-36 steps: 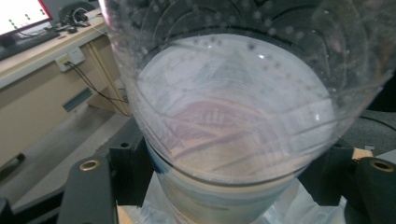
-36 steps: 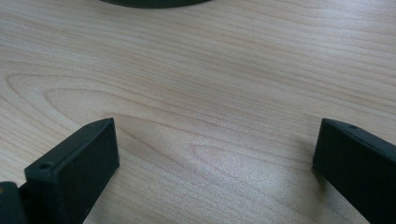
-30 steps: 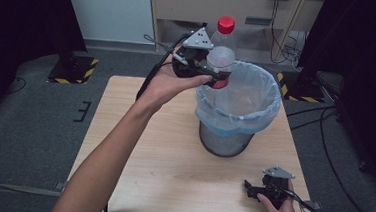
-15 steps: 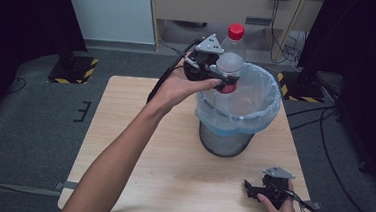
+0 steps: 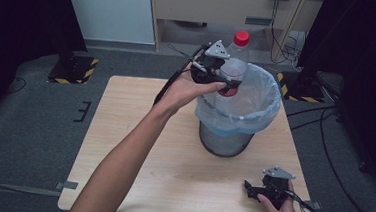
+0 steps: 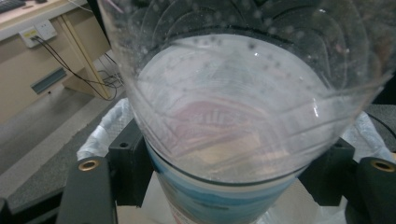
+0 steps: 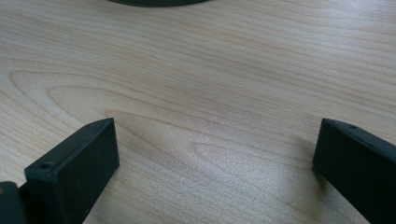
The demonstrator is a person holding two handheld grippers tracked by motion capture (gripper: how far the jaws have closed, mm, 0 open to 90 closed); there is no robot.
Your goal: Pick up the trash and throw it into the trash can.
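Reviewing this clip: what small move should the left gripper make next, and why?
Probably ease a bit further over the bin, then open. The left gripper clamps the bottle at the bin's near rim, not yet centred over the opening.

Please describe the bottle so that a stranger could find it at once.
Find the wooden table, then the bin with a pale blue liner on it. Above the bin's rim, the left gripper holds a clear bottle; its red cap sets it apart.
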